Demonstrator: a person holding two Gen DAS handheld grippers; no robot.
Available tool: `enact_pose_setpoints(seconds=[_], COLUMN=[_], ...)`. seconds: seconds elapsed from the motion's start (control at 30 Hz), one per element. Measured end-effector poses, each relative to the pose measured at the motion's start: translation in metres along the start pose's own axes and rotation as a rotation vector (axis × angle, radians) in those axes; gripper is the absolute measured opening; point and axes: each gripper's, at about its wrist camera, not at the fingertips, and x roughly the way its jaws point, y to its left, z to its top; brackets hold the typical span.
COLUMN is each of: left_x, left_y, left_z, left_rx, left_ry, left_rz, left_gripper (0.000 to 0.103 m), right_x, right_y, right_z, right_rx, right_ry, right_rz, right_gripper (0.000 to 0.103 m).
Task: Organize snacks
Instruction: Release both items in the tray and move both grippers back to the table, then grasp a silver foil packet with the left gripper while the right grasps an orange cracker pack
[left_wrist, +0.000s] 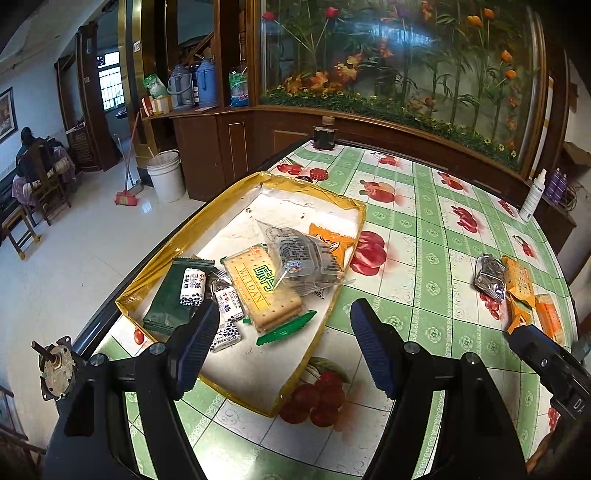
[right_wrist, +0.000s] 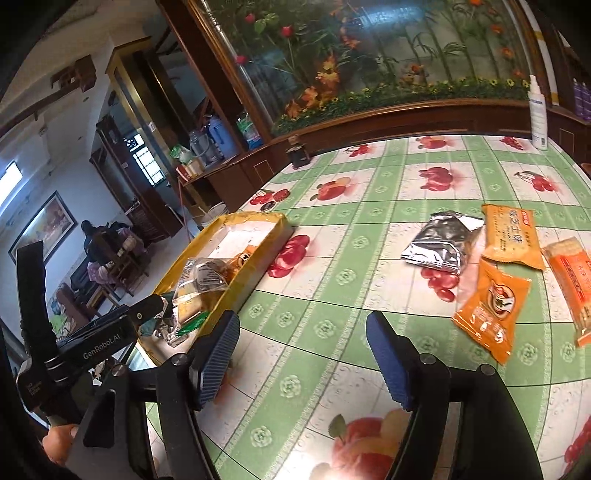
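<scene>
1. A yellow tray (left_wrist: 168, 254) sits on a table (left_wrist: 417, 236) that has a green and white cloth with fruit pictures on it.
2. The tray holds many snacks: a big cracker pack (left_wrist: 260, 286), a clear bag (left_wrist: 303, 258) resting on top of it, an orange pack (left_wrist: 332, 240) at the back, a dark green pack (left_wrist: 166, 295), and small blue and white candies (left_wrist: 192, 286).
3. The left gripper (left_wrist: 284, 332) hangs over the near end of the tray. Its two blue fingers (left_wrist: 195, 343) are spread wide apart and hold nothing.
4. The right gripper (right_wrist: 303, 354) hangs over the bare cloth, near the tray's side. Its fingers (right_wrist: 388, 358) are spread wide too, and nothing is between them.
5. More snacks lie on the table, well apart from the tray: a shiny silver bag (right_wrist: 441, 240), a flat orange pack with writing (right_wrist: 511, 236) just beside it, a bright orange pack with a picture (right_wrist: 489, 310) nearer the gripper, and a long orange cracker pack (right_wrist: 576, 288) at the edge of the view.
6. A white spray bottle (right_wrist: 537, 110) stands at the far side of the table, and a small dark jar (right_wrist: 297, 153) stands at the far corner.
</scene>
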Motion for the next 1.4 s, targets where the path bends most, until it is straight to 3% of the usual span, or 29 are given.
enact_pose_setpoints(seconds=[0.47,0.9,1.17,1.4], left_x=[0.003,0.020,0.049,0.079], left_y=[-0.044,-0.142,-0.195,-0.233], left_z=[-0.015,-0.010,0.006,0.022], left_rx=[0.079,0.261,0.310,0.360], left_ry=[0.045,0.117,0.163,0.185], left_rz=[-0.066,-0.247,-0.302,-0.322], left_gripper=[0.076,0.075,0.075,0.075], right_x=[-0.038,-0.078,-0.064,-0.036], right_y=[-0.068,-0.153,-0.193,-0.216], right_z=[-0.022,-0.017,0.013,0.023], right_rx=[0.082,0.153,0.110,0.089], right_ry=[-0.016,-0.056,-0.014,0.068], right_rz=[-0.127,-0.331,-0.416,-0.432], right_gripper=[0.079,0.082,0.082,0.083])
